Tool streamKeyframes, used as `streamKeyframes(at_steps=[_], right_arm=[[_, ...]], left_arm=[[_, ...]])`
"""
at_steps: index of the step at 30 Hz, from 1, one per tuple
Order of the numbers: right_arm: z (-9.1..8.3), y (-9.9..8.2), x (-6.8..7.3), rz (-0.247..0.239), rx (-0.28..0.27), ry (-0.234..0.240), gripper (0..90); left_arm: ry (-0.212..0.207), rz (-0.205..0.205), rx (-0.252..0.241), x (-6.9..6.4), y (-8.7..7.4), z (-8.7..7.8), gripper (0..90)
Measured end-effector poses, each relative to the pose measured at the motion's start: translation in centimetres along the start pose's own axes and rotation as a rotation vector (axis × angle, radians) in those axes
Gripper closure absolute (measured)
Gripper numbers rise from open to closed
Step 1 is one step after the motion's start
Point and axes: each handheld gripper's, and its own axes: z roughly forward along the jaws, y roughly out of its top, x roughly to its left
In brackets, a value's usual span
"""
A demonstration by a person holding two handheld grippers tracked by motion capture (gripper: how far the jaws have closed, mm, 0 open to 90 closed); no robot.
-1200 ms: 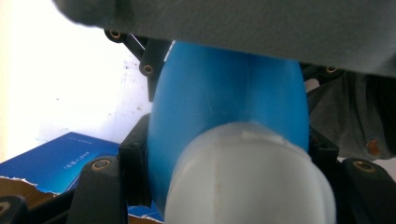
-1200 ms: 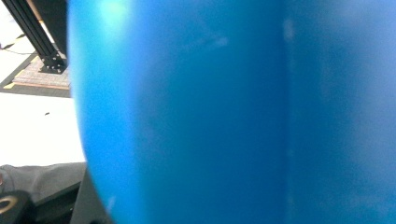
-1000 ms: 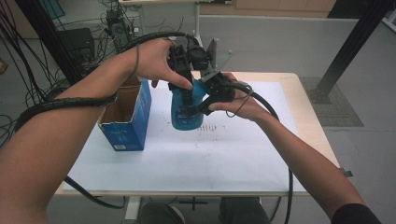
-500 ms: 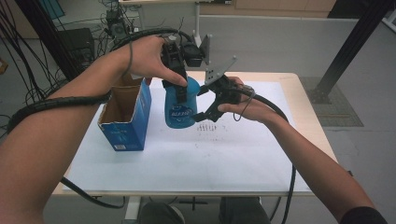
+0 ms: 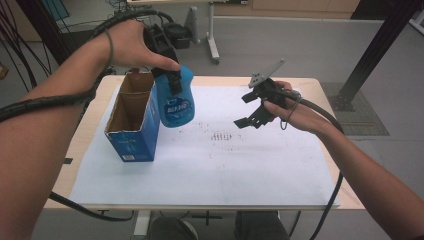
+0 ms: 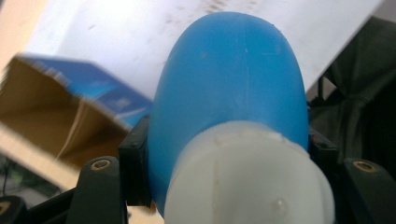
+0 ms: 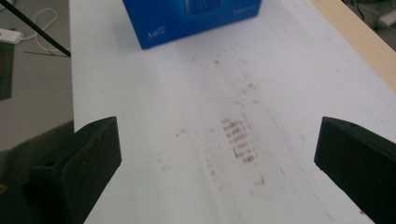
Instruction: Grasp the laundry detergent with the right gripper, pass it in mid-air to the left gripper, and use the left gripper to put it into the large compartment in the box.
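Observation:
A blue plastic bottle [image 5: 177, 106] with a white cap [image 6: 252, 182] hangs in the air just right of an open blue cardboard box [image 5: 131, 122]. My left gripper [image 5: 172, 82] is shut on its upper part, with the black jaws pressed against both sides below the cap. In the left gripper view the bottle [image 6: 233, 84] points down toward the paper, and the box [image 6: 56, 116] lies to its left. My right gripper [image 5: 245, 111] hovers over the right half of the table. Its jaws have just opened wide and nothing is between them. The right gripper [image 7: 217, 149] looks along the sheet toward the box [image 7: 196, 18].
A white paper sheet [image 5: 210, 170] with a patch of dark specks [image 5: 220, 136] covers the wooden table [image 5: 95, 107]. The box stands upright at the left, its top flaps open. Cables trail from both grippers off the front edge.
The right gripper let go of the bottle, opened, and drew away to the right. The left gripper carried the bottle up and left, closer to the box.

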Motion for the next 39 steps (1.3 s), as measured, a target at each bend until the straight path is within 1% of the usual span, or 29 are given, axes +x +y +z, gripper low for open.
streamKeyframes(at_steps=[1,4,5,7,8,10,11,12,13,17,18,19,20,22,24,25,26,28,31,33,38,39], right_arm=[[-0.5,-0.3,-0.2,0.017,0.01,-0.007,0.9],[-1.8,-1.0,-0.7,0.055,0.035,-0.014,3.2],[-2.2,-1.2,-0.9,0.061,0.049,-0.011,3.3],[-3.0,-1.5,-1.2,0.069,0.08,-0.027,3.6],[-3.5,-1.6,-1.4,0.077,0.094,-0.036,3.6],[-4.1,-1.7,-1.5,0.086,0.107,-0.045,3.8],[-4.5,-1.7,-1.6,0.087,0.119,-0.046,4.2],[-4.8,-1.7,-1.7,0.089,0.137,-0.043,4.8],[-5.2,-1.6,-1.8,0.093,0.174,-0.046,4.8],[-6.1,-1.2,-2.0,0.071,0.222,-0.086,4.8],[-6.4,-1.1,-2.0,0.071,0.226,-0.092,4.8],[-6.7,-1.0,-2.0,0.068,0.227,-0.096,4.7],[-7.1,-0.8,-1.9,0.069,0.231,-0.099,4.6],[-7.5,-0.5,-1.9,0.063,0.237,-0.108,4.5],[-8.0,-0.3,-2.0,0.065,0.239,-0.114,4.1],[-8.2,-0.2,-2.0,0.07,0.241,-0.116,4.0],[-8.4,-0.1,-2.1,0.065,0.238,-0.123,4.0],[-8.7,0.1,-2.1,0.06,0.243,-0.123,3.9],[-9.1,0.2,-2.0,0.053,0.246,-0.132,3.7],[-9.4,0.2,-2.1,0.053,0.244,-0.135,3.7],[-9.8,-0.3,-2.2,0.059,0.241,-0.141,3.1],[-9.9,-0.3,-2.2,0.06,0.24,-0.146,3.1]], left_arm=[[0.01,-0.018,0.004,0.2,-0.2,-0.3,37.2],[0.037,-0.125,0.016,1.2,-1.1,-1.5,37.2],[0.041,-0.157,0.019,1.5,-1.4,-1.9,37.2],[0.049,-0.22,0.02,2.3,-2.0,-2.9,37.2],[0.052,-0.234,0.018,2.4,-2.1,-3.1,37.2],[0.063,-0.284,0.02,3.0,-2.5,-4.0,37.2],[0.069,-0.317,0.012,3.3,-2.7,-4.5,37.2],[0.077,-0.367,0.011,3.8,-3.0,-5.1,37.2],[0.082,-0.386,0.008,3.9,-3.0,-5.4,37.2],[0.113,-0.496,-0.028,4.9,-3.4,-7.2,37.2],[0.116,-0.524,-0.034,5.2,-3.6,-7.8,37.2],[0.117,-0.579,-0.06,5.5,-3.7,-8.3,37.2],[0.119,-0.601,-0.071,5.7,-3.9,-8.6,37.2],[0.12,-0.661,-0.086,6.2,-4.1,-9.3,37.2],[0.121,-0.713,-0.094,6.5,-4.1,-9.7,37.2],[0.127,-0.751,-0.096,6.8,-4.2,-10.0,37.2],[0.13,-0.768,-0.096,6.9,-4.2,-10.1,37.2],[0.13,-0.826,-0.093,7.4,-4.2,-10.2,37.3],[0.124,-0.89,-0.093,8.1,-4.5,-10.2,37.3],[0.123,-0.933,-0.102,8.5,-4.9,-10.1,37.3],[0.106,-1.015,-0.148,9.4,-6.1,-9.5,37.3],[0.106,-1.022,-0.151,9.5,-6.2,-9.4,37.3]])
